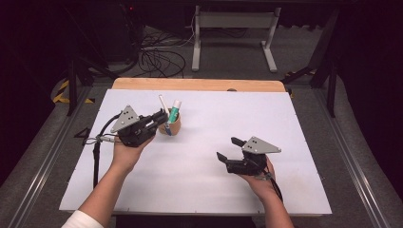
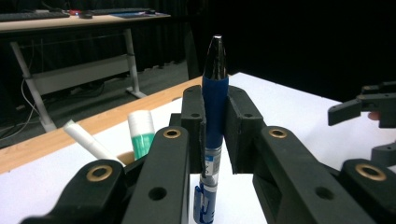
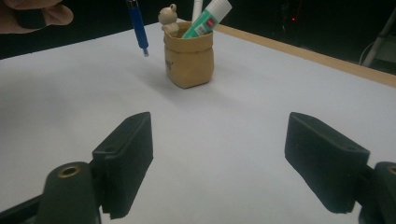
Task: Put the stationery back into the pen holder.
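Beside the tan cup [image 1: 169,127], the left claw [image 2: 215,126] pinches a blue pen [image 2: 214,107] upright; the right claw [image 3: 229,158] gapes wide, holding nothing.

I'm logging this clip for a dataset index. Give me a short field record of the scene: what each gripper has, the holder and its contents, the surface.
left gripper: shut on blue pen, held upright
right gripper: open, nothing between jaws
holder: tan cup with small figure on rim
cup contents: green-and-white tube, white stick
pen position: beside the cup, off the table
surface: white board on wooden table
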`<action>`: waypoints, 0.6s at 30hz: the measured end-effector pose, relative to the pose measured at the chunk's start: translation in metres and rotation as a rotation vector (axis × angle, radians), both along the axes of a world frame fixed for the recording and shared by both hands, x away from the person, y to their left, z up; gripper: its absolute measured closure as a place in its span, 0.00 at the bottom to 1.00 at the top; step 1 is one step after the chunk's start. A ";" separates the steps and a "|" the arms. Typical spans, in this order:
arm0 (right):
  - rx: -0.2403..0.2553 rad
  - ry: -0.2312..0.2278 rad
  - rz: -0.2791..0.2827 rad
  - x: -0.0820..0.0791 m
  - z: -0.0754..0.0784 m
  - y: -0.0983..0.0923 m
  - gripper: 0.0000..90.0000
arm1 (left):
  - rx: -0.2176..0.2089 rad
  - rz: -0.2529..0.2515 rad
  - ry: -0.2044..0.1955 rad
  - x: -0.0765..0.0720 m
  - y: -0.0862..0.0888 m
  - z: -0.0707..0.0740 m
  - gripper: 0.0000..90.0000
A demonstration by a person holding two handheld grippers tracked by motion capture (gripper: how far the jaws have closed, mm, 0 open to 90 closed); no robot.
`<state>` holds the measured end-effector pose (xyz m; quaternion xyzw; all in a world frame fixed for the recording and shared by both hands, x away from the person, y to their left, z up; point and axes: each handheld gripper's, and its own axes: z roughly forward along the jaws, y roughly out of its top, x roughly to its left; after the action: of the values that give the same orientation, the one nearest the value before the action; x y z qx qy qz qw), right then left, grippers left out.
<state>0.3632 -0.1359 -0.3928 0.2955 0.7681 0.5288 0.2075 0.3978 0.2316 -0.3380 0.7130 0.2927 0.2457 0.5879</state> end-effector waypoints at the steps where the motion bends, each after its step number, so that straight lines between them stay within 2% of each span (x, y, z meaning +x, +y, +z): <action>1: 0.000 -0.001 -0.003 0.000 0.000 -0.001 0.27 | 0.000 0.004 -0.002 0.002 0.000 0.001 0.88; 11: 0.029 -0.008 -0.034 0.003 0.004 -0.016 0.25 | -0.002 0.073 -0.030 0.017 -0.002 0.002 0.88; 16: 0.026 -0.006 -0.031 0.002 0.004 -0.015 0.25 | -0.008 0.097 -0.038 0.023 0.000 0.003 0.88; 18: 0.021 -0.005 -0.029 0.002 0.003 -0.015 0.25 | -0.023 0.104 -0.037 0.026 0.000 0.004 0.88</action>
<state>0.3657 -0.1505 -0.3895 0.3075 0.7574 0.5347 0.2142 0.4234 0.2316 -0.3344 0.6853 0.3213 0.2854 0.5880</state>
